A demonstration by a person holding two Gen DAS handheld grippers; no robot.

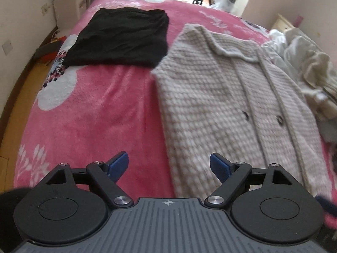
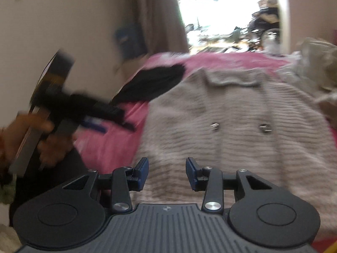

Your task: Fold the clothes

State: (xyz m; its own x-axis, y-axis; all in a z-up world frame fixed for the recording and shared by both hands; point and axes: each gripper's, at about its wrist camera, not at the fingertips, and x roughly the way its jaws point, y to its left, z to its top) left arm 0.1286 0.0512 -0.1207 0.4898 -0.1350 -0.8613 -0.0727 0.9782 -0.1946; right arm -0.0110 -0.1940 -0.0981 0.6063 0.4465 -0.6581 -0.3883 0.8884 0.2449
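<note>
Pink floral blanket (image 1: 101,105) covers the bed where a knitted coat (image 1: 221,97) lies flat, sleeves tucked, right of a folded black garment (image 1: 122,38). Left gripper (image 1: 169,165) gapes empty; right gripper (image 2: 167,174), half-open, holds nothing. Any fold wants matched grips on the near hem.

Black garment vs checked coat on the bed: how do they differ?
The black garment is plain, dark and already folded into a compact block; the checked coat is pale, textured, buttoned, and spread flat at full length. The coat covers more of the pink blanket. Both lie flat, ungripped.
</note>
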